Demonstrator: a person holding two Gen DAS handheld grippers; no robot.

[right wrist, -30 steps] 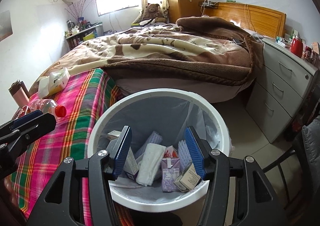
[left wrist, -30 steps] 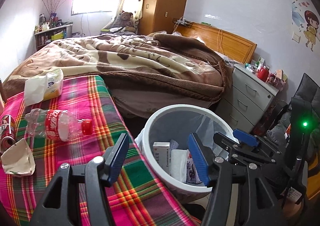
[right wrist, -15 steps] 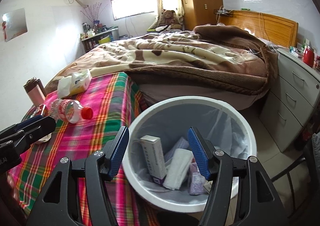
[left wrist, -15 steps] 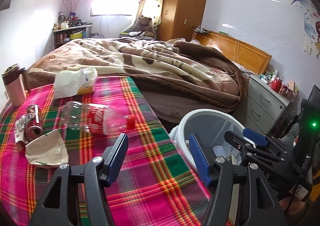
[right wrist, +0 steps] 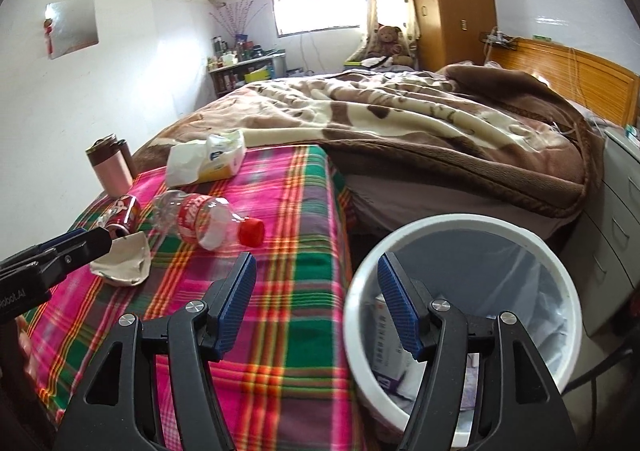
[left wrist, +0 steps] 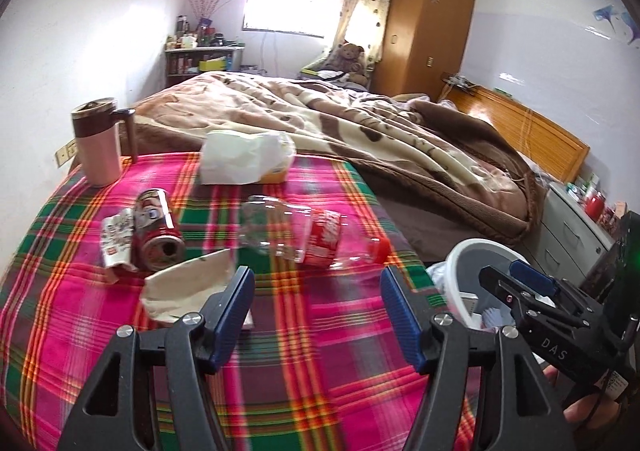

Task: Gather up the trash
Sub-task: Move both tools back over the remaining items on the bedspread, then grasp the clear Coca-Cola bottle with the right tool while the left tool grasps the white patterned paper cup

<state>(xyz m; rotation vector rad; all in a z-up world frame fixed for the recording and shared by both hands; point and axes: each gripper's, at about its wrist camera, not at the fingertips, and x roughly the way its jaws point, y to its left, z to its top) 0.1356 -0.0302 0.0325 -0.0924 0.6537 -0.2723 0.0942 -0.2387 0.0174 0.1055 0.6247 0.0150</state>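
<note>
On the plaid tablecloth [left wrist: 304, 363] lie a clear plastic bottle [left wrist: 312, 235] with a red cap, a crushed red can [left wrist: 158, 229], a crumpled wrapper [left wrist: 116, 239] and a crushed paper cup [left wrist: 188, 285]. My left gripper [left wrist: 316, 311] is open and empty, above the cloth just in front of the cup and bottle. My right gripper [right wrist: 316, 299] is open and empty, over the table edge beside the white trash bin [right wrist: 560, 275], which holds boxes and tissues. The bottle [right wrist: 208, 221] and cup [right wrist: 124, 265] also show in the right wrist view.
A pink travel mug [left wrist: 98, 143] stands at the table's far left. An opened tissue pack [left wrist: 244, 157] lies at the far edge. A bed with a brown blanket [left wrist: 360, 131] lies behind. A grey nightstand [left wrist: 572, 227] stands at the right.
Both grippers have swung left, away from the bin and over the table. The can, wrapper, cup and mug have come into the left view. Both stay open.
</note>
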